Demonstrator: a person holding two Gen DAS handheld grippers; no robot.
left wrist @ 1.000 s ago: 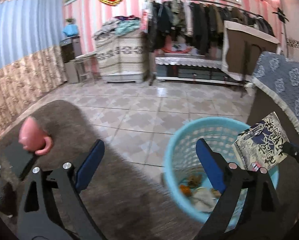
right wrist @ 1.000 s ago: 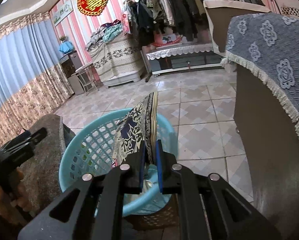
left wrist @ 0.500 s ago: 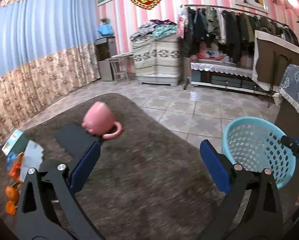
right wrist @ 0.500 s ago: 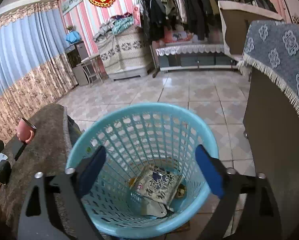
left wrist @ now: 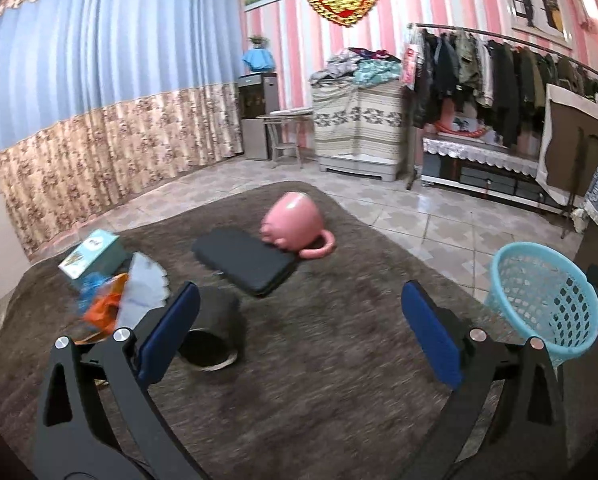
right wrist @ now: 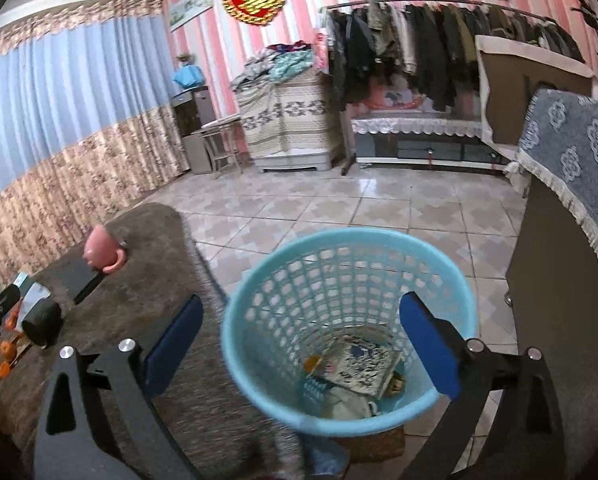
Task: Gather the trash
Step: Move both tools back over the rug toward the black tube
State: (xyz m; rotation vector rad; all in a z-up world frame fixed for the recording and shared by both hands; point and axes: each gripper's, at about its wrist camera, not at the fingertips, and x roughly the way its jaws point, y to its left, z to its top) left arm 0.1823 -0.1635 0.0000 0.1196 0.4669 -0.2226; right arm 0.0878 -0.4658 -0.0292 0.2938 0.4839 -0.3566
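A light blue mesh basket (right wrist: 339, 276) stands on the floor beside the brown-clothed table (left wrist: 319, 360). A patterned packet (right wrist: 359, 368) lies inside it on other scraps. My right gripper (right wrist: 302, 304) hangs over the basket, its jaws opening, with nothing between them. My left gripper (left wrist: 299, 300) is open and empty above the table. To its left lie orange wrappers (left wrist: 103, 304), a white packet (left wrist: 145, 284) and a teal box (left wrist: 95, 252). The basket (left wrist: 539, 292) shows at the right of the left wrist view.
On the table also lie a tipped pink mug (left wrist: 295, 224), a flat black case (left wrist: 243, 260) and a black cylinder (left wrist: 215, 332). A dark cabinet with a blue patterned cloth (right wrist: 571, 160) stands right of the basket. Tiled floor (right wrist: 339, 208) lies beyond.
My right gripper opened and let go of the patterned packet, which now lies in the basket. My left gripper swung left from the basket towards the table's litter.
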